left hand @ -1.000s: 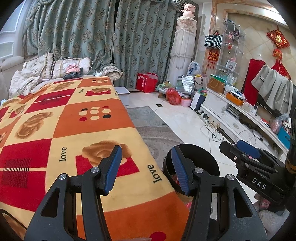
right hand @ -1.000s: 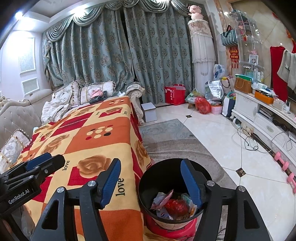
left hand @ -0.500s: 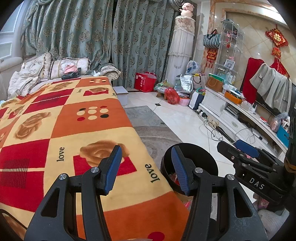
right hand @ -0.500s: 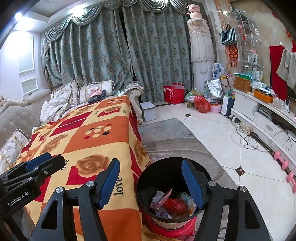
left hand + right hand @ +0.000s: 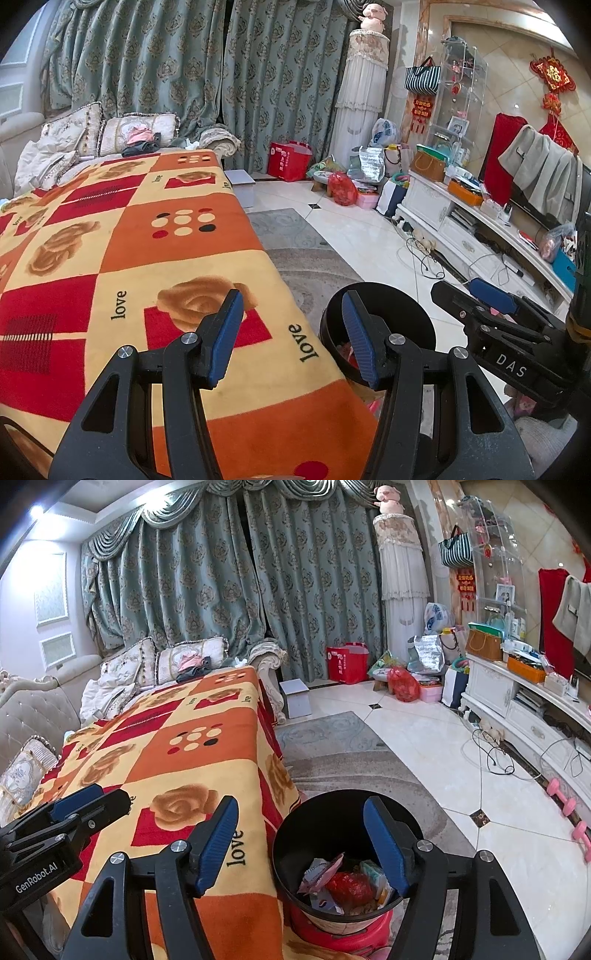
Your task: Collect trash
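A black round trash bin (image 5: 325, 823) stands on a red stool beside the blanket-covered table. It holds crumpled wrappers and a red ball of trash (image 5: 349, 886). The bin also shows in the left wrist view (image 5: 402, 317). My right gripper (image 5: 301, 843) is open and empty, above the bin's near rim. My left gripper (image 5: 293, 338) is open and empty, over the right edge of the orange and red blanket (image 5: 147, 266). The right gripper shows at the right of the left wrist view (image 5: 491, 301). The left gripper shows at the left of the right wrist view (image 5: 88, 801).
The blanket (image 5: 192, 753) covers a long table running toward a sofa with pillows (image 5: 166, 661). A grey rug (image 5: 332, 749) and white tiled floor lie to the right. A white TV cabinet (image 5: 535, 723), cables, pink dumbbells (image 5: 565, 805) and bags (image 5: 402, 679) line the right and far side.
Both grippers have drifted slightly; the views shift a little. Both stay open and empty. The bin and its trash have not moved.
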